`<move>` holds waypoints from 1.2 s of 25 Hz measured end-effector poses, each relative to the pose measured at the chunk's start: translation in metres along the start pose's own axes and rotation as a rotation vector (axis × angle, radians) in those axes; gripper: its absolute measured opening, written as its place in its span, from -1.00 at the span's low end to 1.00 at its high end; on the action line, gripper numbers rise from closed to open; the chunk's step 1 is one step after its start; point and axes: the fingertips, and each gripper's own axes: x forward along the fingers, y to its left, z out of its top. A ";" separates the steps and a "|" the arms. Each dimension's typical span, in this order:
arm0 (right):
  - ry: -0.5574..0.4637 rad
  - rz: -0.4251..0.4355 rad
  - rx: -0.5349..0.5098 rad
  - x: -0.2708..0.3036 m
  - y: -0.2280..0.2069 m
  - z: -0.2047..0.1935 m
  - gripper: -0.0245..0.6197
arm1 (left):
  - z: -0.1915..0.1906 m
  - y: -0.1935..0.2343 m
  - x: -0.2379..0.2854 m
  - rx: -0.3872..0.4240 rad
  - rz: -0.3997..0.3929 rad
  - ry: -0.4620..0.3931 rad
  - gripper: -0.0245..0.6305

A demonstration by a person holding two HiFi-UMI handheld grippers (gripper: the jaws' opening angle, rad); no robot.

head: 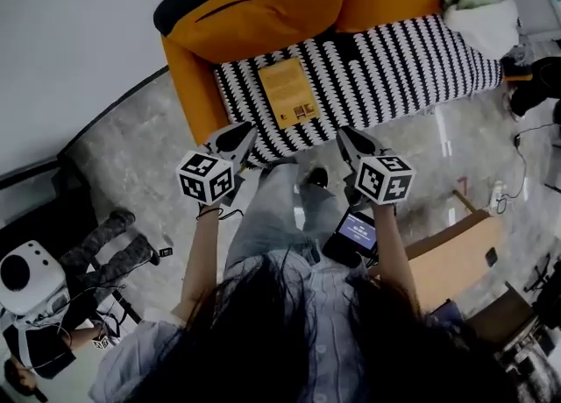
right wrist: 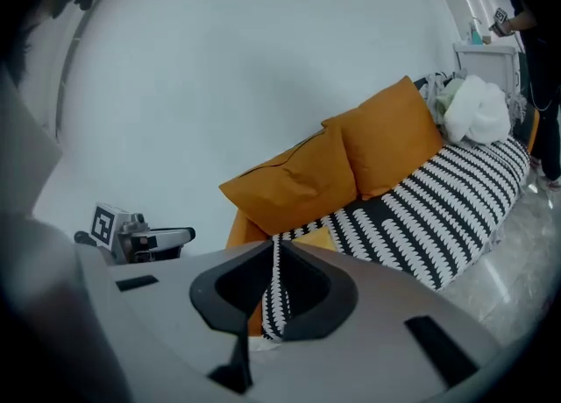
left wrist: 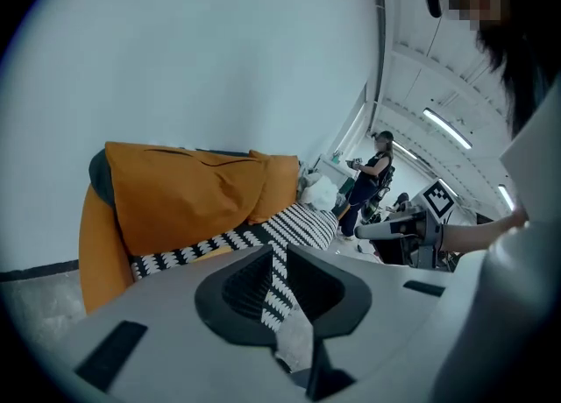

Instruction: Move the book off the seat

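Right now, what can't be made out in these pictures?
Book: cover print too small in the head view; left tongs and right tongs hide all but a sliver in their own views.
Clothes pile: cut by the head view's top edge.
Phone: screen text too small.

The book (head: 287,90) lies flat on the sofa seat (head: 394,68), toward its left end. Two cushions (head: 263,11) lean behind it along the far side. A cloth pile (head: 480,11) occupies the right end. The left gripper (head: 235,138) and right gripper (head: 353,143) sit at the near edge (book farther, between them).
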 end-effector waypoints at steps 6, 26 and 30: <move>0.071 -0.023 -0.022 0.058 -0.023 -0.013 -0.81 | -0.025 0.057 0.053 -0.056 -0.018 0.080 -0.69; 0.128 -0.149 0.240 0.188 -0.127 -0.095 -0.80 | -0.118 0.202 0.194 -0.216 -0.005 0.256 -0.35; 0.134 -0.137 0.300 0.207 -0.139 -0.114 -0.80 | -0.126 0.220 0.212 -0.252 -0.001 0.269 -0.32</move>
